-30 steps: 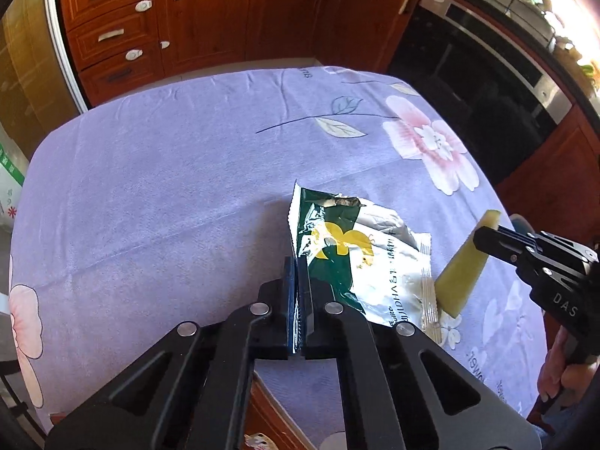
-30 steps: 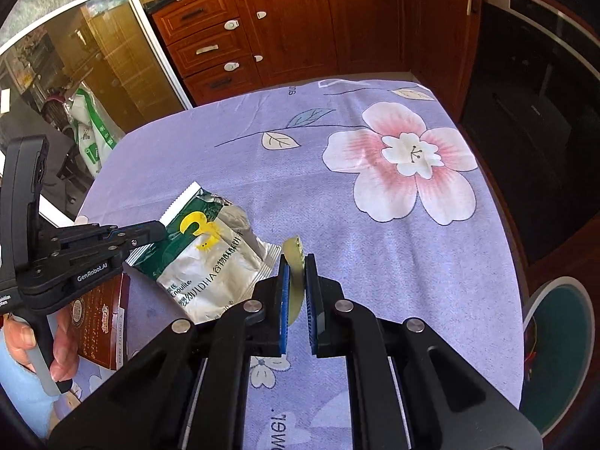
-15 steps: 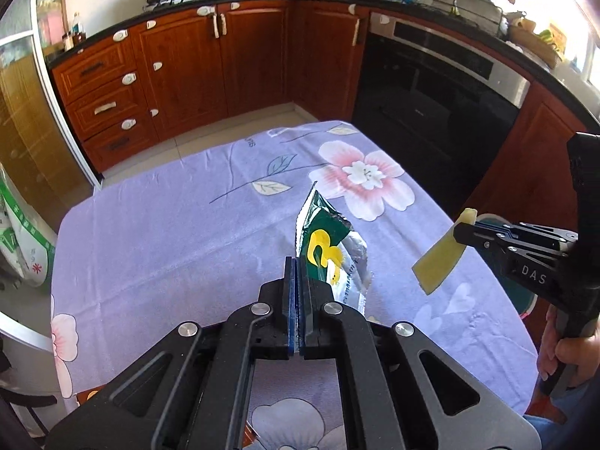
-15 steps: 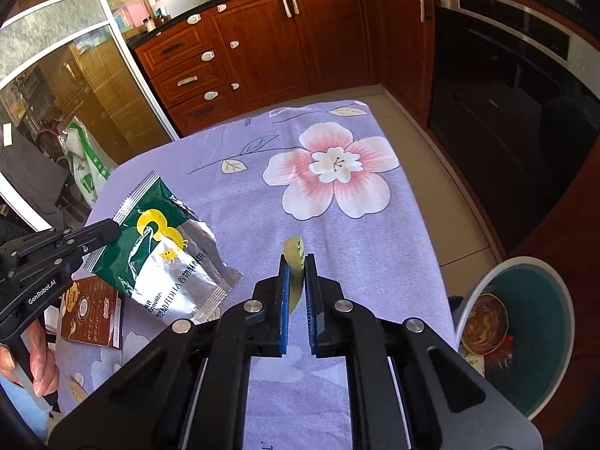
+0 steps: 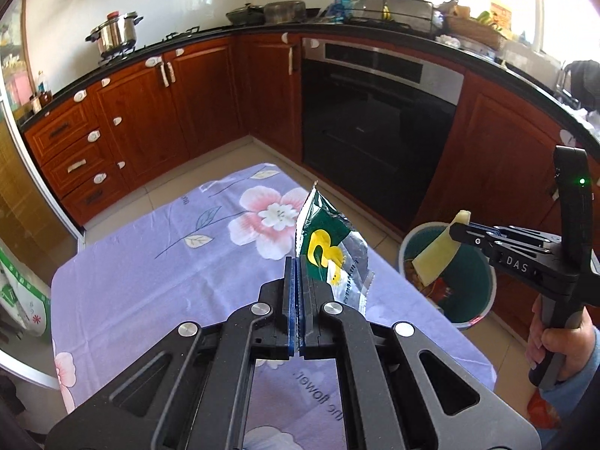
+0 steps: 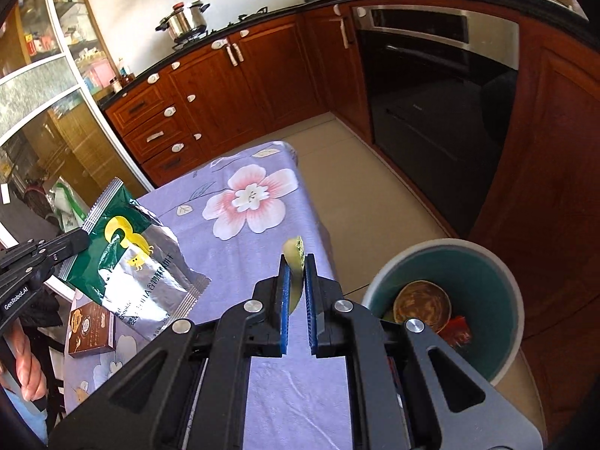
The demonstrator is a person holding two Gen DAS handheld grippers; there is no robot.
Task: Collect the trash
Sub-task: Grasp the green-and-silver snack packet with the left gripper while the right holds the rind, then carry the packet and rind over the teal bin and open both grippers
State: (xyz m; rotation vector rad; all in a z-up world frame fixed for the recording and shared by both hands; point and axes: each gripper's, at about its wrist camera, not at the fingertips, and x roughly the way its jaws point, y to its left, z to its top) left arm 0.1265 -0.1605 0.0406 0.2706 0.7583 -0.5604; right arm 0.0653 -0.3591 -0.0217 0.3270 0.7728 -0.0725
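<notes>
My left gripper [image 5: 296,262] is shut on the edge of a green and silver snack wrapper [image 5: 330,251] and holds it in the air above the purple flowered tablecloth [image 5: 168,285]. The wrapper also shows in the right wrist view [image 6: 138,262], hanging from the left gripper [image 6: 80,242]. My right gripper [image 6: 295,262] is shut on a yellow-green fruit peel [image 6: 294,258], held in the air off the table's right edge. In the left wrist view the peel [image 5: 438,255] hangs in front of a teal trash bin [image 5: 450,273] on the floor. The bin [image 6: 487,281] holds some trash.
A brown chocolate box [image 6: 92,328] lies on the table near its front left. Wooden cabinets [image 5: 150,112] and a black oven [image 5: 375,120] line the kitchen behind. The tiled floor [image 6: 360,180] lies between table and oven.
Both grippers have lifted their loads off the table and swung right toward the bin. The wrapper now hangs free and the bin is in full view.
</notes>
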